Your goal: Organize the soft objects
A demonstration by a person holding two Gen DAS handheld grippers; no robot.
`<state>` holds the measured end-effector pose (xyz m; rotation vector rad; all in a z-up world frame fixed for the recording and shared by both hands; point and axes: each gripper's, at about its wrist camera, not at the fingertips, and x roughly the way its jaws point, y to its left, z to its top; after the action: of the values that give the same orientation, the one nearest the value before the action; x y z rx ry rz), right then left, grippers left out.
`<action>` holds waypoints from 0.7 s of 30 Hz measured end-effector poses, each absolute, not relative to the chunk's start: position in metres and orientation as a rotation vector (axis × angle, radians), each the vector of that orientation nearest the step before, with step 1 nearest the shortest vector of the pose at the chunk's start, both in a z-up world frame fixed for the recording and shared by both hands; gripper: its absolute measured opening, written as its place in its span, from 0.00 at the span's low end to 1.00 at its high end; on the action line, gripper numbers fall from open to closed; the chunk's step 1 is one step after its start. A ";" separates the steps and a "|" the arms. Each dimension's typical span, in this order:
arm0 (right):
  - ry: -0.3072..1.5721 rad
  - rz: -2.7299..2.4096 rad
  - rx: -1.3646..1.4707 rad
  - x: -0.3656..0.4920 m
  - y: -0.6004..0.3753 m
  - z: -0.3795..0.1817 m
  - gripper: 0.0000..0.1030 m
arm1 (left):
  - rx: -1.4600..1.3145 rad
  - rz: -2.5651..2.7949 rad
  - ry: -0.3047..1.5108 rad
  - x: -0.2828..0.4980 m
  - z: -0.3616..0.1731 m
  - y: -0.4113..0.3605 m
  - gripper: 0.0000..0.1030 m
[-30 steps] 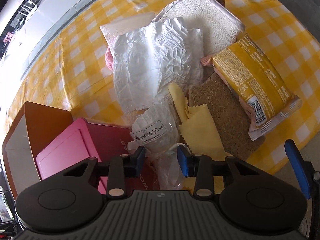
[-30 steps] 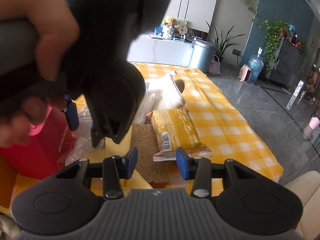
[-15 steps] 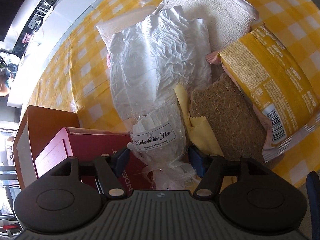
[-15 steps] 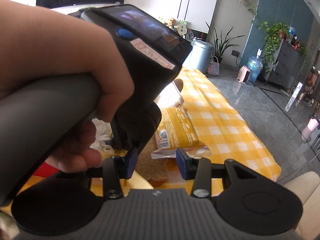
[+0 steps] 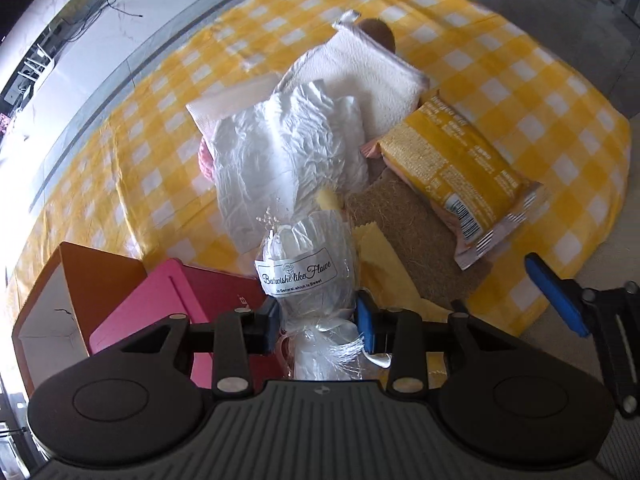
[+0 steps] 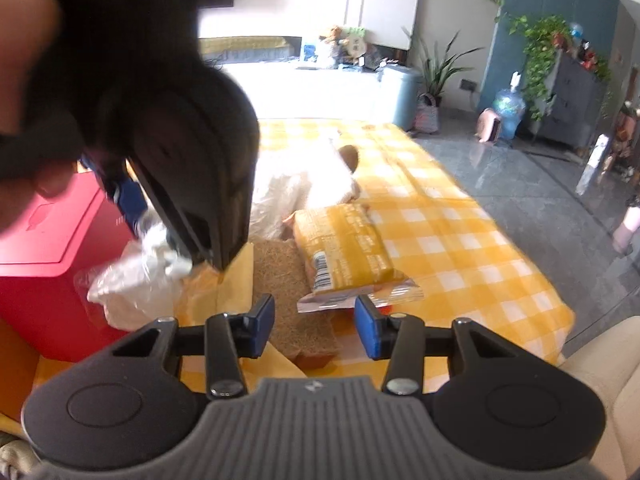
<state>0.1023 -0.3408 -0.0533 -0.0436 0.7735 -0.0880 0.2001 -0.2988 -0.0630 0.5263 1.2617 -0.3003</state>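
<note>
Gripping a cellophane-wrapped flower bouquet [image 5: 306, 280], the left tool [image 5: 318, 322] holds it beside the closed red box [image 5: 160, 304]; the right tool [image 6: 315, 326] is released above the surface [image 6: 460, 240].

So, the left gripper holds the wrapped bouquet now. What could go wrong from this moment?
1. The left gripper pinches only the narrow tied neck of the bouquet; the slick cellophane may slip, or the flowers get crushed.
2. The yellow cloth lies right beside the bouquet and could be dragged along.
3. The red box stands close on the left; a swing may knock the wrap against it.
</note>
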 end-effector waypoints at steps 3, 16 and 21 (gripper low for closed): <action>0.818 -0.009 -0.052 0.107 -0.337 -0.057 0.86 | 0.515 -0.309 1.216 0.192 -0.044 -0.291 0.42; 0.945 0.206 -0.744 0.117 -0.235 -0.110 0.67 | 0.519 -0.322 0.969 0.155 0.016 -0.241 0.43; 0.946 0.157 -0.556 0.116 -0.260 -0.091 0.59 | 0.438 -0.346 0.968 0.150 0.022 -0.222 0.43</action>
<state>0.1164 -0.2602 -0.0914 -0.5563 0.9456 0.1571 0.1499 -0.2218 0.0223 0.4385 0.9683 -0.3463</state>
